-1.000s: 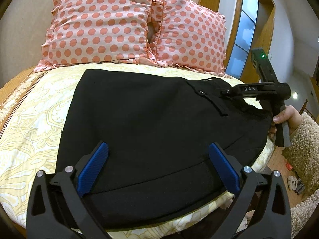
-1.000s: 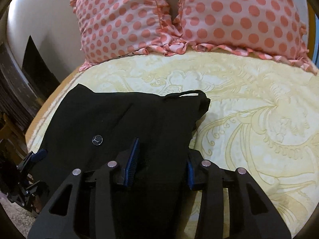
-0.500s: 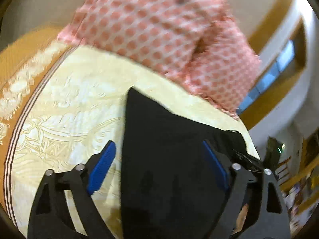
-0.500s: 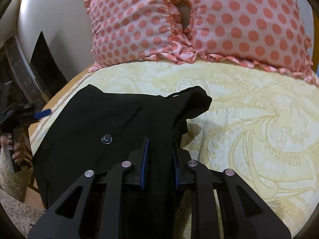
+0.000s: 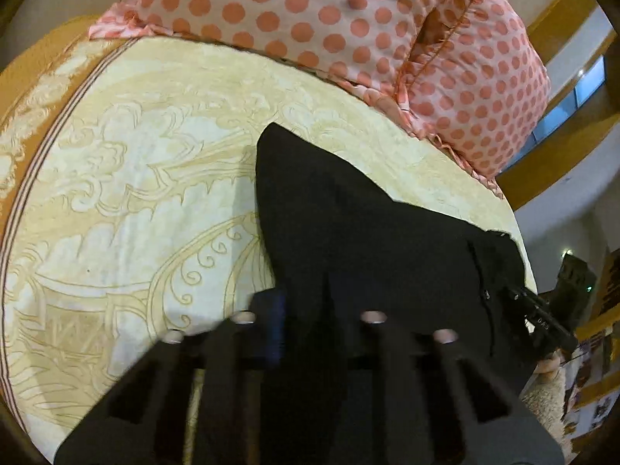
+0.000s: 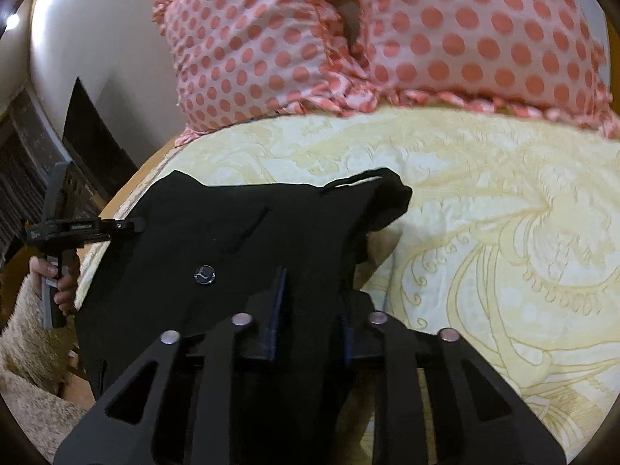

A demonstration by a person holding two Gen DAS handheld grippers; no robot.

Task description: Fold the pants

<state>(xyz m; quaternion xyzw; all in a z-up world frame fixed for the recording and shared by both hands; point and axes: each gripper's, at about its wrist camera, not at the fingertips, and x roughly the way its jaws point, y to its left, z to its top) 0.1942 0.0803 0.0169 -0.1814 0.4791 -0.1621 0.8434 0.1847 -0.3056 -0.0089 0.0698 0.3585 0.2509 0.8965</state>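
As both grippers sit at the near hem of the black pants [image 6: 248, 232], handling can be judged from drape. Pants lie flat on the bed [image 5: 128, 193], near edge, w/ polka-dot pillows [image 6: 445, 35] at 12 o'clock.

Left gripper [image 5: 306, 333]: jaws closing, nearly together, black cloth between them at the leg end; view blurred. Right gripper [image 6: 310, 310]: jaws narrowed, pinching a fold of waist-end cloth, w/ the button [image 6: 204, 274] at 10 o'clock of it.

Material, by judgement: soft, limp, light, non-fragile; thick enough to bunch at the waistband [image 6: 372, 193]. Not slippery on the quilted cover, so dragging may rumple it.

Hold pts: edge/corner pinches only, one at the waist end, one at the leg end, to keep the fold line taut. Mid-panel grabs would sag.
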